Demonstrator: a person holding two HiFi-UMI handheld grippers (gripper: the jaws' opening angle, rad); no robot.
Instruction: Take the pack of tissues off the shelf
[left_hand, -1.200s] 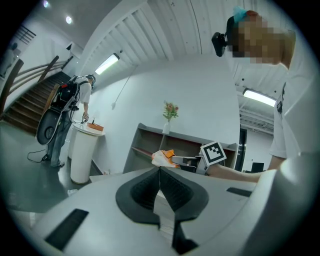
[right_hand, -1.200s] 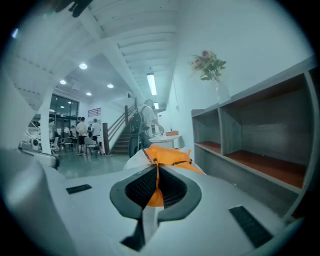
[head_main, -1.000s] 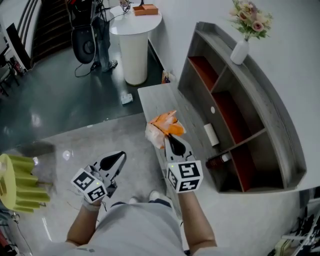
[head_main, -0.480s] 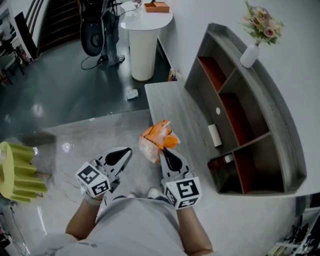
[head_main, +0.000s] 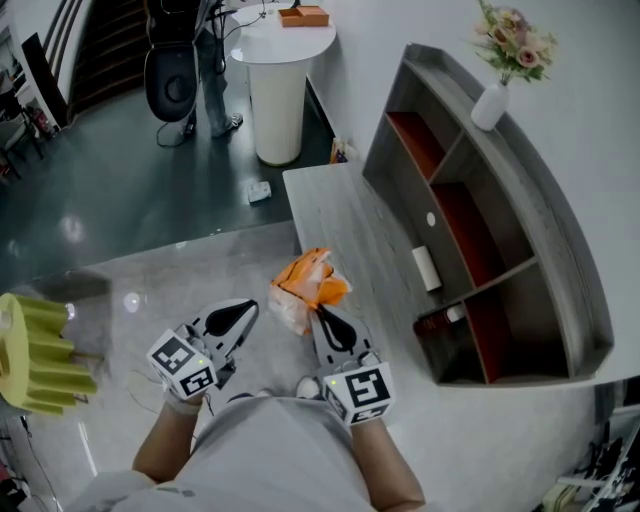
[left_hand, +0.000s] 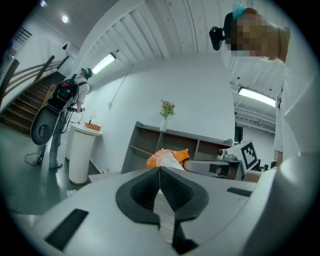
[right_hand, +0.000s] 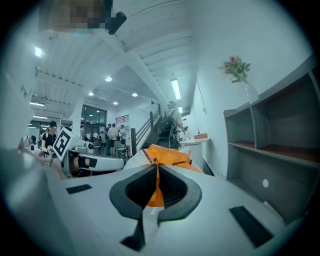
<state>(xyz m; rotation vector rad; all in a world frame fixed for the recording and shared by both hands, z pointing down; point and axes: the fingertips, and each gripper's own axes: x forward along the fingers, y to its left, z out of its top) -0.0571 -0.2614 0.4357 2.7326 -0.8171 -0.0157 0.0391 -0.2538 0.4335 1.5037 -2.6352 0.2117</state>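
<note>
Right gripper (head_main: 322, 318) (right_hand: 157, 169): jaws clamped on lower edge of pack of tissues (head_main: 305, 285) (right_hand: 167, 155), orange-and-white wrapper bunched above the tips. Pack in air, clear of shelf (head_main: 540, 230), over long outer edge of grey counter (head_main: 345, 205), toward its near end. Left gripper (head_main: 236, 318) (left_hand: 160, 172): jaws pressed together, nothing between them, beside right gripper over the floor.

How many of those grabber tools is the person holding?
2: the left gripper, low left in the head view, shut and empty; the right gripper beside it, clamped on the orange tissue pack.
</note>
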